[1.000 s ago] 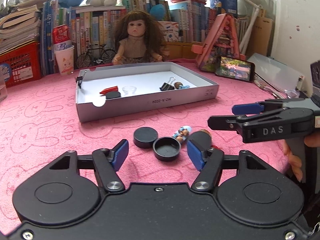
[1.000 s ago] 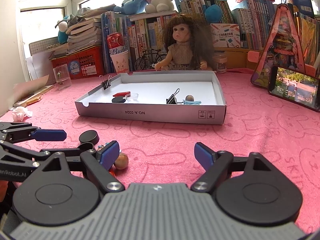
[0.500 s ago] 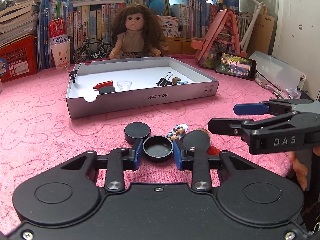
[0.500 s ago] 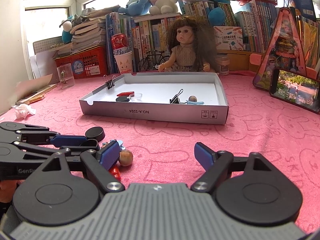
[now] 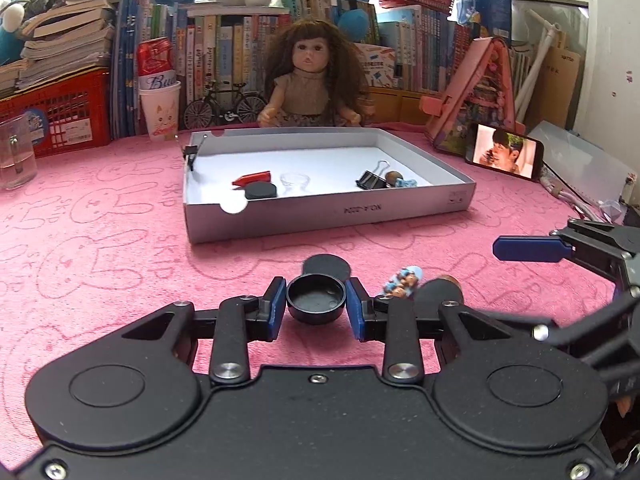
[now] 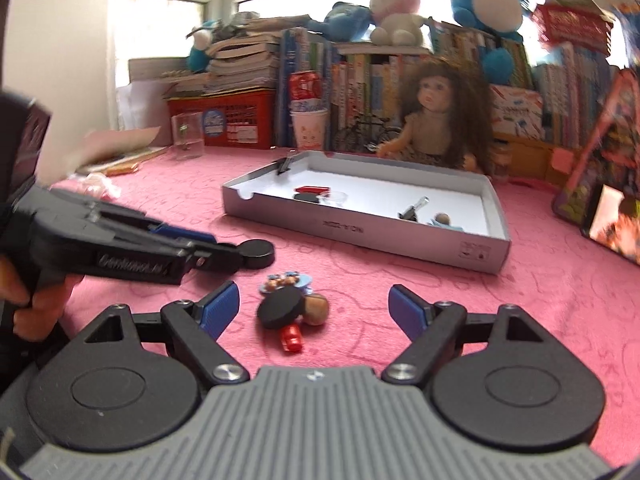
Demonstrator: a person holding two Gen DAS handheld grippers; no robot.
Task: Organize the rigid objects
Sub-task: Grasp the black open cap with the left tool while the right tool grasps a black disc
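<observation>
My left gripper point(image 5: 316, 300) is shut on a black cap point(image 5: 316, 305), its hollow side up, just above the pink cloth. A second black cap point(image 5: 326, 267) lies right behind it. To the right lie a small blue figure charm point(image 5: 402, 276), a black disc point(image 5: 438, 292) and a brown bead point(image 5: 453, 280). My right gripper point(image 6: 314, 308) stands open over that pile: the disc point(image 6: 280, 310), bead point(image 6: 318, 307) and a red piece point(image 6: 292, 338) lie between its fingers, untouched. The grey box point(image 5: 328, 212) holds several small items.
A doll point(image 5: 310, 76), paper cup point(image 5: 160, 110), toy bicycle and rows of books line the back. A phone point(image 5: 504, 154) leans at the right; a glass point(image 5: 16, 156) stands at the left. Bare pink cloth point(image 6: 500, 320) stretches right of the pile.
The left jaws closed from wide open onto the black cap. The right gripper rolled and shifted, so the disc, bead and red piece now lie between its fingers.
</observation>
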